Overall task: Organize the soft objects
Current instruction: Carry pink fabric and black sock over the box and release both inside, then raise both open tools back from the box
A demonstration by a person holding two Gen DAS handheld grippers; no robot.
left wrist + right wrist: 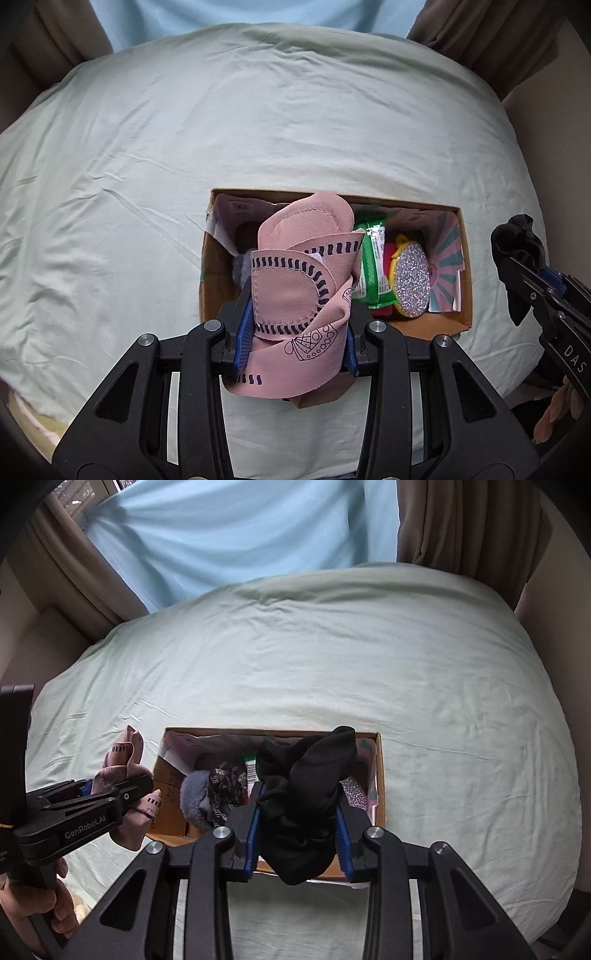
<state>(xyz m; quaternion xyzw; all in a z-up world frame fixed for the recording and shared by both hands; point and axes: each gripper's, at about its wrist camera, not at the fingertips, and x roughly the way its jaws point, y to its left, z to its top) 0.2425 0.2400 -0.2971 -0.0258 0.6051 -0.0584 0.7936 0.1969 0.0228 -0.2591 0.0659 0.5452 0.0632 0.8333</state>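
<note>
My left gripper (295, 325) is shut on a bunched pink patterned cloth (295, 288) and holds it over the near left part of an open cardboard box (467, 258) on the bed. My right gripper (299, 830) is shut on a crumpled black cloth (306, 775) and holds it over the near edge of the same box (380, 775). In the box lie a green packet (373, 269), a glittery round yellow-rimmed item (412, 284), a grey fluffy item (194, 797) and a dark patterned cloth (225, 782). The left gripper with its pink cloth (118, 760) shows in the right wrist view, left of the box.
The pale green bedsheet (258, 110) spreads wide around the box. Brown curtains (461, 524) and a light blue curtain (221, 528) hang behind the bed. The bed edge runs close on the right.
</note>
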